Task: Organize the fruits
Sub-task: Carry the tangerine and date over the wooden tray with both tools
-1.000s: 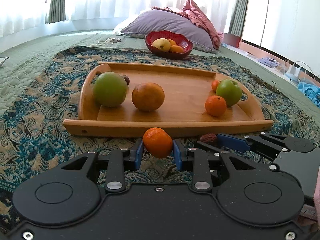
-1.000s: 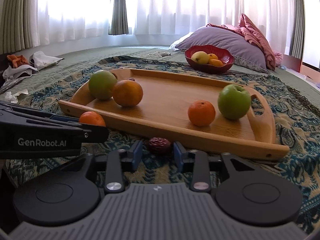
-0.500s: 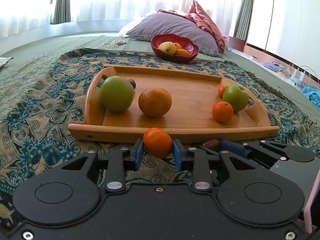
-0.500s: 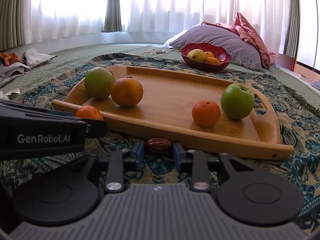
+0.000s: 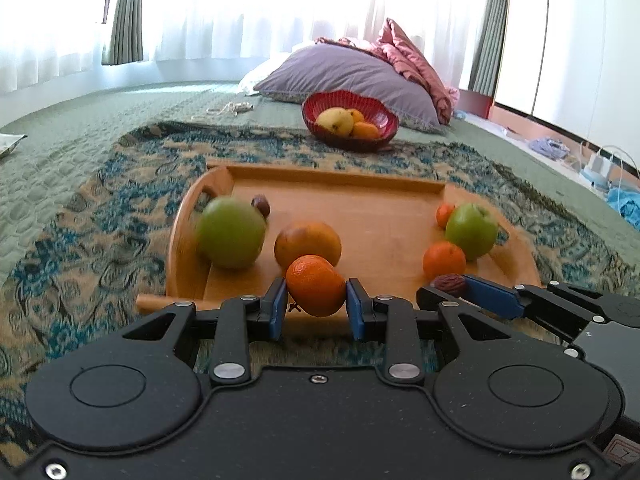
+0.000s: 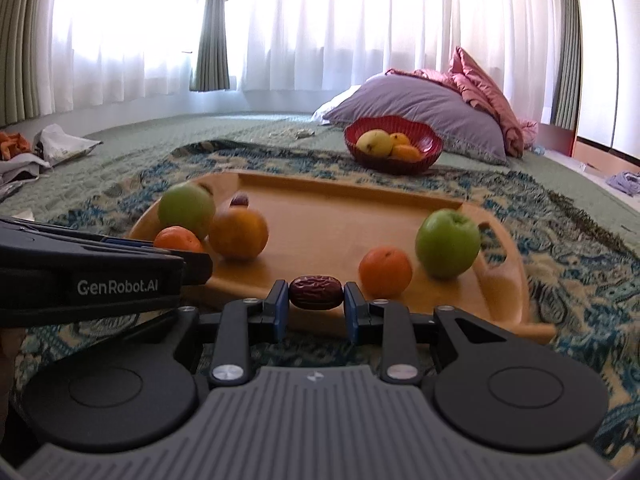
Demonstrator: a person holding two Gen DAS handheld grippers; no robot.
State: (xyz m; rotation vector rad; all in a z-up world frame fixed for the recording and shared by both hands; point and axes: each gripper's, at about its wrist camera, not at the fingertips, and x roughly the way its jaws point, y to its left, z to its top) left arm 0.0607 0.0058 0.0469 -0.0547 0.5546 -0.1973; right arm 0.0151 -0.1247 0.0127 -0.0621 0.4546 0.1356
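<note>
Your left gripper (image 5: 316,305) is clenched on a small tangerine (image 5: 315,285), held in the air just in front of the wooden tray's (image 5: 340,188) near rim. Your right gripper (image 6: 316,307) grips a dark red date (image 6: 316,298) end to end, at the same near rim.

The tray lies on a blue-and-tan patterned throw (image 6: 568,248) spread over a green quilted bedcover (image 5: 72,152). On the tray's left side sit a green apple (image 5: 231,232), an orange (image 5: 307,242) and a second date (image 5: 261,205); on its right, another green apple (image 6: 447,243) and a tangerine (image 6: 385,272).

Beyond the tray a red bowl (image 6: 394,162) of yellow and orange fruit stands before a mauve pillow (image 6: 420,110) and a pink bundle of cloth (image 6: 484,92). White sheers (image 6: 320,20) and green drapes (image 6: 209,32) cover the bright windows behind.
</note>
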